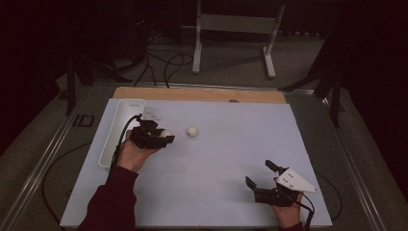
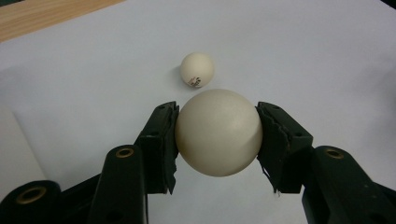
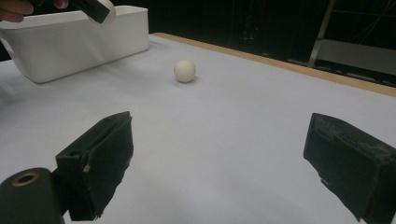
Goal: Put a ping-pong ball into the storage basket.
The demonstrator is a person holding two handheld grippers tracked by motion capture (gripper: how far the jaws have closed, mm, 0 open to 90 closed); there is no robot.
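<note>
White paper covers the table. Beside the white bin, the left gripper squeezes a ball. Another ball lies near. Farther from the bin, the right gripper gapes wide, empty.

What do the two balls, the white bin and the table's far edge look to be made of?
Held ball: likely hard plastic, matte cream, smooth with soft shading. Loose ball: same look, with a small dark printed mark, so probably a table tennis ball. White bin: seemingly moulded plastic, even thin walls, slight sheen. Far edge: wood or wood-look board, tan; grain hard to tell.
</note>
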